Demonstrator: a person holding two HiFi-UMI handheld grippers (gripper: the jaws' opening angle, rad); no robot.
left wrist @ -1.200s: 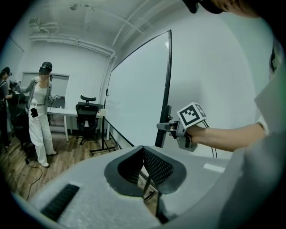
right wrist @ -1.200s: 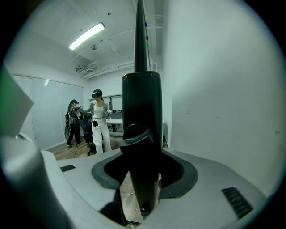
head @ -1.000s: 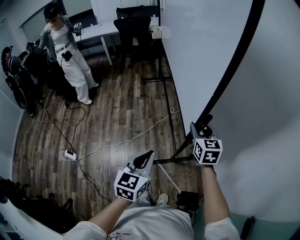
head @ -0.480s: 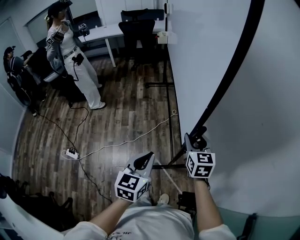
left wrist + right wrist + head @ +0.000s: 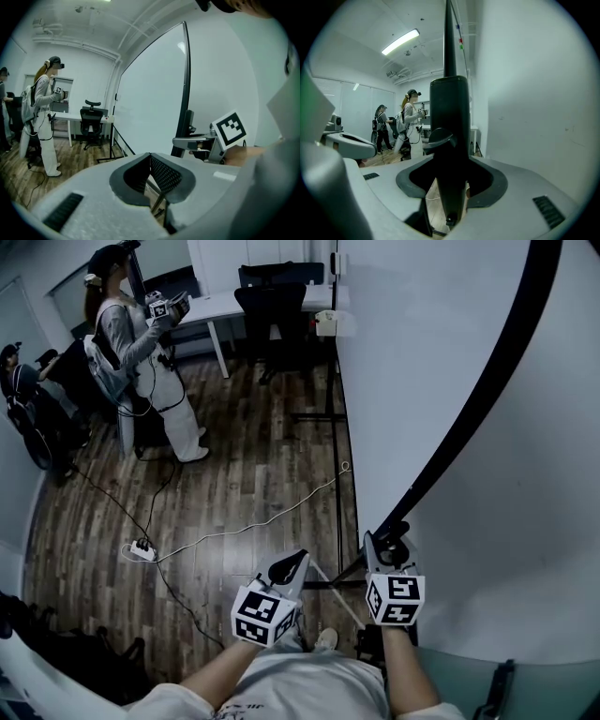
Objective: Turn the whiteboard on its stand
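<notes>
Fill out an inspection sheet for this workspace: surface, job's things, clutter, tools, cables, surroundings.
Surface: wood-plank floor.
Job's things: whiteboard on its black stand, with a black frame along its edge.
Clutter: dark heap at lower left, kind unclear.
Tools: right tool shut on the frame; left tool shut, empty, clear of the board.
Cables: white cable runs across the floor from a power strip toward the stand.
Surroundings: standing person, office chair, white desk.
</notes>
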